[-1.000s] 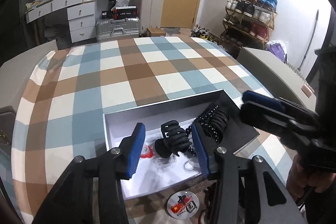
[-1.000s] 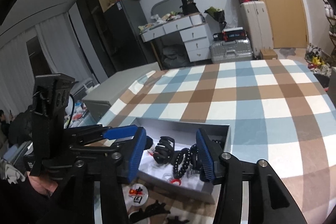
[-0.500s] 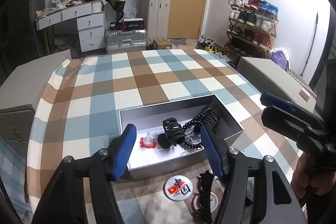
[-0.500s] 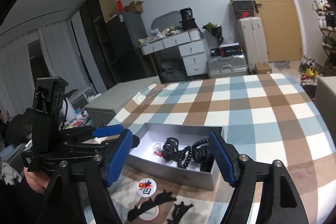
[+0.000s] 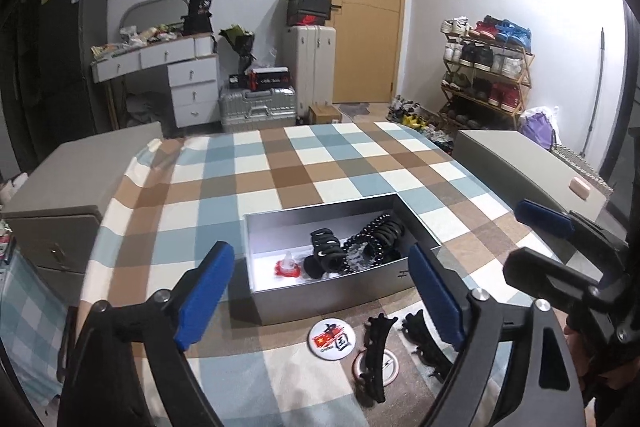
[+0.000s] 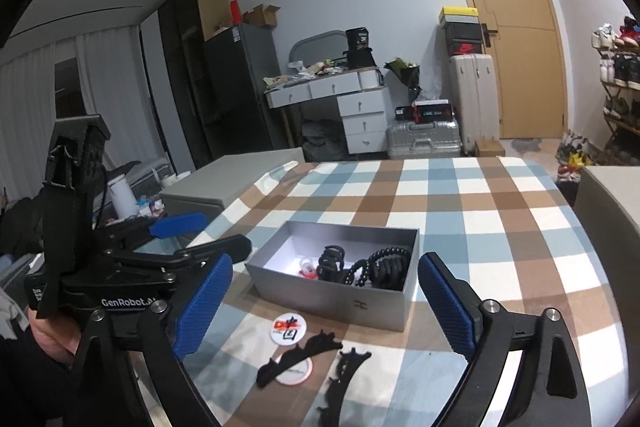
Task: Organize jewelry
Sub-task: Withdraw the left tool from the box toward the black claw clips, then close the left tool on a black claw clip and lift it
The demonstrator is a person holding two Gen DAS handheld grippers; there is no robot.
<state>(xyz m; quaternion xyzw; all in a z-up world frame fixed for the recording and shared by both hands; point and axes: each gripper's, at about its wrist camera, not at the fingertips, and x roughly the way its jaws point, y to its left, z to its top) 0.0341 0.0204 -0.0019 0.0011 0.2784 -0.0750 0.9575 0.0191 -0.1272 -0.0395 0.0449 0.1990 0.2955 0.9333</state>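
Observation:
A silver box (image 5: 328, 291) (image 6: 340, 295) lies open on the checked tablecloth. Inside it are a black claw clip (image 5: 326, 247) (image 6: 330, 261), black bead bracelets (image 5: 380, 231) (image 6: 384, 263) and a small red and white piece (image 5: 287, 267). In front of the box lie a round badge (image 5: 332, 339) (image 6: 289, 331) and two black hair clips (image 5: 376, 355) (image 6: 298, 359), one on a second badge. My left gripper (image 5: 320, 255) (image 6: 200, 237) and my right gripper (image 6: 326, 267) (image 5: 528, 247) hover short of the box. Their jaws are opening, with nothing between the pads.
Grey cabinets (image 5: 72, 179) (image 5: 528, 163) flank the table left and right. Behind it stand a white desk (image 5: 180, 75), suitcases (image 5: 260, 107), a door (image 5: 364, 7) and a shoe rack (image 5: 488, 67). A hand (image 6: 52, 339) holds the left gripper.
Both grippers have drawn back and up from the box and their jaws have spread much wider. The badges and loose clips in front of the box have come into view.

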